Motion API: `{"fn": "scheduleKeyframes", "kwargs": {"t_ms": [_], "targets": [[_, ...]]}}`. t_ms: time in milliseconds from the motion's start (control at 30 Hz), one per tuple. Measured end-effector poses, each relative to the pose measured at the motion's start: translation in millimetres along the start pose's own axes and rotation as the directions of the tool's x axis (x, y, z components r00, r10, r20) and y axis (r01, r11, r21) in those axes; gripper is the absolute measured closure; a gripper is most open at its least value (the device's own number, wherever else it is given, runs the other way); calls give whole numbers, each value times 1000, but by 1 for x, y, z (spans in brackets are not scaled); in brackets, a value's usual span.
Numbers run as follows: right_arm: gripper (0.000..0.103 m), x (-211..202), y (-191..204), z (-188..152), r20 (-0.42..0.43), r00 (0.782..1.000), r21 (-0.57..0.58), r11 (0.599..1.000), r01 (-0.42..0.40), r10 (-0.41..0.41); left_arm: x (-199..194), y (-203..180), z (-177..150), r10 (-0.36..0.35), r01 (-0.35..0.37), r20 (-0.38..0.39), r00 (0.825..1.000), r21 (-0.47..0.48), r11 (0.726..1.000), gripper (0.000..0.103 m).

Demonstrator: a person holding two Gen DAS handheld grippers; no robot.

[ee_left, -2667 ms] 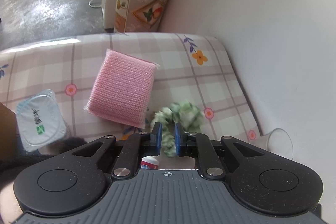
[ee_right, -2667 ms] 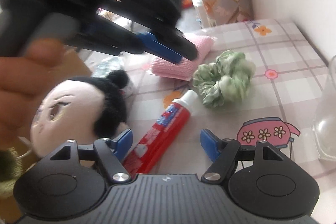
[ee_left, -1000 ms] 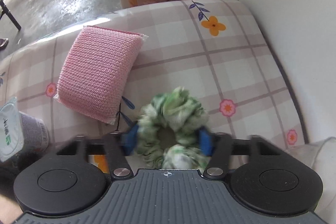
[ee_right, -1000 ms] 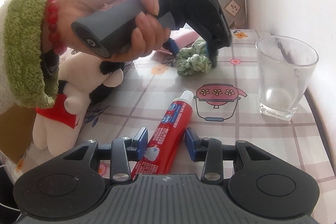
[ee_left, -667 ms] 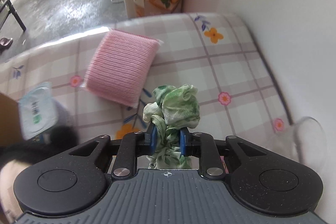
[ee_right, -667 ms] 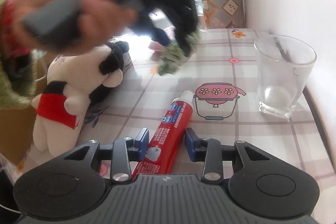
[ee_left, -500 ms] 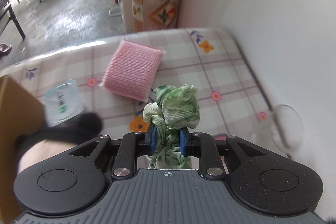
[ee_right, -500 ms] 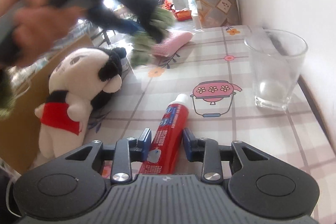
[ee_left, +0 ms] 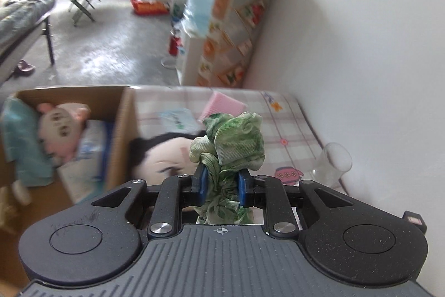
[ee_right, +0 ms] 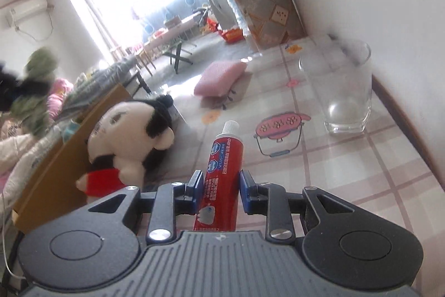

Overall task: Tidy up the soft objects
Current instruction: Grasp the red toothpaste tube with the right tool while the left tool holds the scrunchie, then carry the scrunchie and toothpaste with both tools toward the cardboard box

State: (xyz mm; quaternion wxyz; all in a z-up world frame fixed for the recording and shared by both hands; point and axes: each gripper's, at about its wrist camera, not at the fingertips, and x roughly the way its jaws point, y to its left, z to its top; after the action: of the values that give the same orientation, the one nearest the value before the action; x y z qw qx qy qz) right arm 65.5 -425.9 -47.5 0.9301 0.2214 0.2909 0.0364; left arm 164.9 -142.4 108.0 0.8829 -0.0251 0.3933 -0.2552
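Left wrist view: grey concrete floor (ee_left: 111, 46) stretching to a bright far end, white wall (ee_left: 361, 46) on the right, patterned panel (ee_left: 233, 27) leaning against it. Nearer, a table under a pink-checked flowered cloth (ee_left: 292, 130) pushed against the wall, an open cardboard box (ee_left: 122, 130) at its left edge with a pink-faced plush (ee_left: 59, 127) and a teal cloth inside. On the cloth: black-haired doll (ee_right: 130, 130) against the box, pink sponge (ee_right: 219, 77) at the far end, clear glass (ee_right: 347, 91) by the wall. Green-and-white scrunchie (ee_left: 230, 146), crumpled and bunched, lifted off the table above the doll's head, clamped between the blue pads of the left gripper (ee_left: 221, 185). Right gripper (ee_right: 218, 189) low over the table, jaws just narrowing around a red toothpaste tube (ee_right: 222, 171); contact of the pads with the tube impossible to tell.
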Motion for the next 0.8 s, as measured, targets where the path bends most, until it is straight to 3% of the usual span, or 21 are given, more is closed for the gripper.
{"fn": "scheduleKeyframes", "kwargs": {"t_ms": [367,533,700,800], "targets": [[73,-60,64,25,137,988,-90,994,-56,68,-108,80,-42,34,-8,164,986,-156,988,84],[74,-67,118,44,158,971,-167,974,-153,179,-141,110,-51,66,-20,222,973,-203,979,84],[75,-50,179,57,127,939,-227,931,-286,319,-153,139,-56,98,-41,233,967,-235,971,84],[86,-28,214,63,82,913,-241,897,-371,400,-146,155,-57,107,-50,221,969,-248,967,84]]}}
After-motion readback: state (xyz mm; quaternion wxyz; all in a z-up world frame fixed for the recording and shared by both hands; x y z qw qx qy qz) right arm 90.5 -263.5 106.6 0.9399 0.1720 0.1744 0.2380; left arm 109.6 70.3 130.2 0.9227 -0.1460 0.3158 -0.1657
